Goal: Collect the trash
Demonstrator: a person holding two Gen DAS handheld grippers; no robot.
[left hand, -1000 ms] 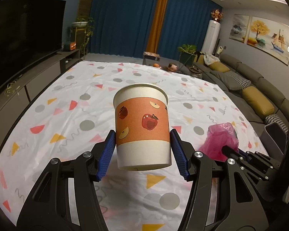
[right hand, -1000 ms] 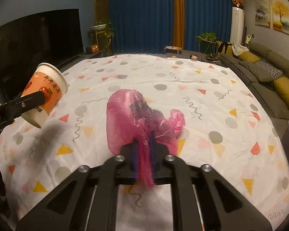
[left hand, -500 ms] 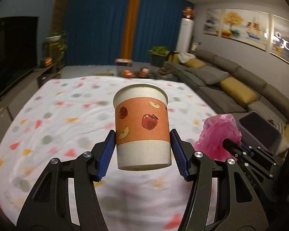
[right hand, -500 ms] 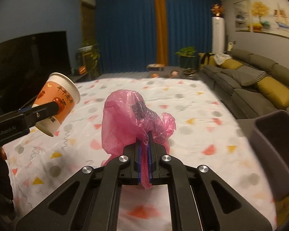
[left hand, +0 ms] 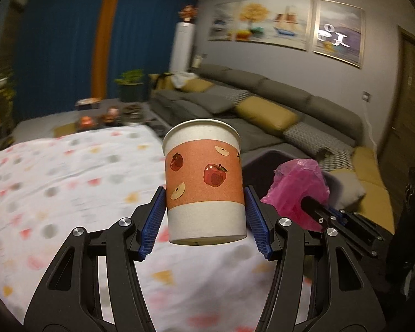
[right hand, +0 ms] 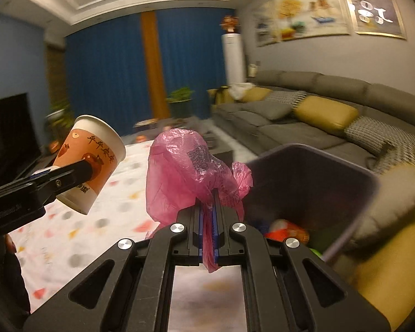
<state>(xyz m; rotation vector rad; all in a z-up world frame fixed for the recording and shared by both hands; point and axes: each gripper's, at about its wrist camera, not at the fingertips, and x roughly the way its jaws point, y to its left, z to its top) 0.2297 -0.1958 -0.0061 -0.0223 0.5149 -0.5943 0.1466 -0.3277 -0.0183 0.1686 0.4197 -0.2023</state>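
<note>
Right gripper (right hand: 209, 215) is pinching a crumpled pink plastic bag (right hand: 191, 171) tight between its blue pads, jaws basically fully closed on the thin plastic. Left gripper (left hand: 204, 218) is clamping a paper cup (left hand: 203, 182) with apple prints, upright, pads squeezing both sides down near the base.

Key thing for the drop: the grey trash bin (right hand: 354, 177) is sitting off the edge of the table with the patterned tablecloth (right hand: 102, 221), ahead and to the right of the bag, mouth open with some colourful junk already inside. The bag hand is looking clearly nearer to it; the cup is hanging further left, over the cloth. So I'm guessing the bag is going in first and the cup is following.
</note>
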